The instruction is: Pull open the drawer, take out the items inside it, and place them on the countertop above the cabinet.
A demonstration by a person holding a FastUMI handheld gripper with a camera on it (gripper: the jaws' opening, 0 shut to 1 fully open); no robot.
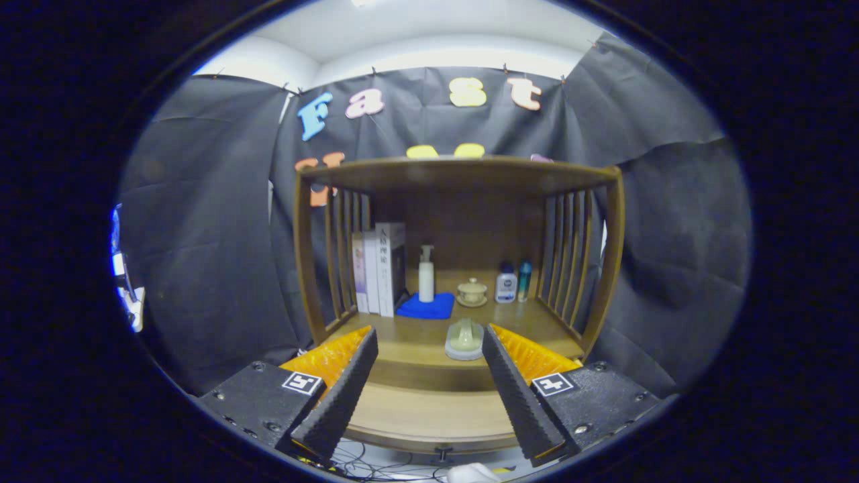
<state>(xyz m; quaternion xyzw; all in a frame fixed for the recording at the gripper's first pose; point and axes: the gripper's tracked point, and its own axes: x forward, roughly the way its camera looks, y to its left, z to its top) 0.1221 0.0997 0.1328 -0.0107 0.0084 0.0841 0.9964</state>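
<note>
Black cloth wall (201, 255) hangs all round the booth, creased, pinned along its top edge. Above the cloth: white wall (429, 57) w/ curved pale ceiling band, evenly lit. Wooden cabinet (456, 176) stands in front of the cloth, centre; brown, open-fronted, w/ slatted side panels (570, 248) left & right, solid back board, flat top. Below the cabinet's front edge: loose thin cables (376, 463) on a pale floor. Left of the cabinet, past the cloth, a bright blue-white strip, unclear.

Gripper-mounted fisheye, facing the cabinet (456, 268) head-on
It looked forward along the spread fingers (339, 396); sat near the countertop (416, 342), about level with it; the shelf's back lay beyond.
</note>
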